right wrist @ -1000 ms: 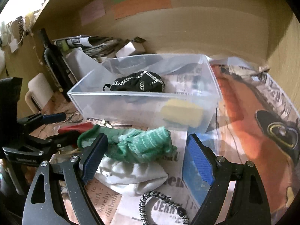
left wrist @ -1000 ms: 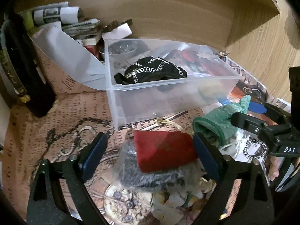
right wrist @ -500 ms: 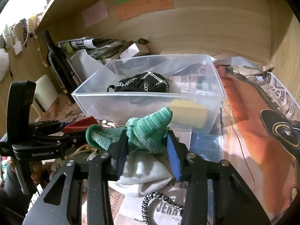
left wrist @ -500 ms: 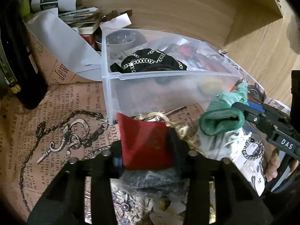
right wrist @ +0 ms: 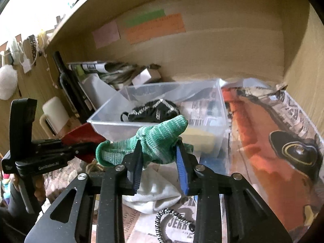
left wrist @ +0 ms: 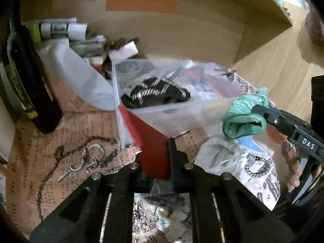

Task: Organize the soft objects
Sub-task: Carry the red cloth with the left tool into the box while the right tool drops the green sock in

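- Left wrist view: the left gripper (left wrist: 156, 158) is now squeezed tight on the red cloth (left wrist: 150, 141) and has lifted it off the table, right up to the clear box (left wrist: 182, 119). A second ago its fingers were wide apart. The box's front wall is in the way, so the cloth must go higher.
- Right wrist view: the right gripper (right wrist: 160, 168) has also closed, on the green sock (right wrist: 156, 143), and holds it up near the box. A black cloth (right wrist: 154, 111) already lies inside. A white sock (right wrist: 156, 194) and a bead bracelet (right wrist: 172, 220) wait below.

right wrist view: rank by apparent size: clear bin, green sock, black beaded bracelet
1. clear plastic bin, largest though farthest.
2. green sock, held in the right gripper.
3. black beaded bracelet, smallest, partly hidden.
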Action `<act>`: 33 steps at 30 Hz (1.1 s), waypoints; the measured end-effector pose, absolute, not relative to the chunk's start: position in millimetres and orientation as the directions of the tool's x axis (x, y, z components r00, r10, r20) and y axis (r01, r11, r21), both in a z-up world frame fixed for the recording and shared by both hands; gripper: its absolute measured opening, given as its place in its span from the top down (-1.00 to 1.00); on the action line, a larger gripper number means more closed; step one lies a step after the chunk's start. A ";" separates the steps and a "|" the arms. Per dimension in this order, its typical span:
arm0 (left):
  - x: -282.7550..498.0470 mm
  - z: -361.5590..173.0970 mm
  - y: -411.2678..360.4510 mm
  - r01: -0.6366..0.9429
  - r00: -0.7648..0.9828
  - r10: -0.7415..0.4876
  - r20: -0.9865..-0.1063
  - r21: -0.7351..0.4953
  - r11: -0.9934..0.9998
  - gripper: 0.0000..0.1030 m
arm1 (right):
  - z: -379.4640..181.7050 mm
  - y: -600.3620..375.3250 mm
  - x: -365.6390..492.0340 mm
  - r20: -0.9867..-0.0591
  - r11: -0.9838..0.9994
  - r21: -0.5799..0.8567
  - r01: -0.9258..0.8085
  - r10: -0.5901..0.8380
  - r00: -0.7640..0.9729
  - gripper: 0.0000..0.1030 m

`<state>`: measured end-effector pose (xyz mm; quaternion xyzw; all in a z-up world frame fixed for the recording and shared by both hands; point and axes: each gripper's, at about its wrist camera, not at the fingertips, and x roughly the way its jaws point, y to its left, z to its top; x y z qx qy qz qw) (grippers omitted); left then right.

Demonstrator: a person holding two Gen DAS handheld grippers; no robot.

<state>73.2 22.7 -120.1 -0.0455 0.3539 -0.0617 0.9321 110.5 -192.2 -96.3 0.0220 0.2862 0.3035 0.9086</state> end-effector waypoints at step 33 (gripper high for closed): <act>85.0 -81.4 26.8 0.082 0.792 -0.154 -0.590 -0.148 0.986 -0.22 | -64.4 -203.3 152.6 -0.425 0.840 0.228 -0.492 0.541 0.726 0.46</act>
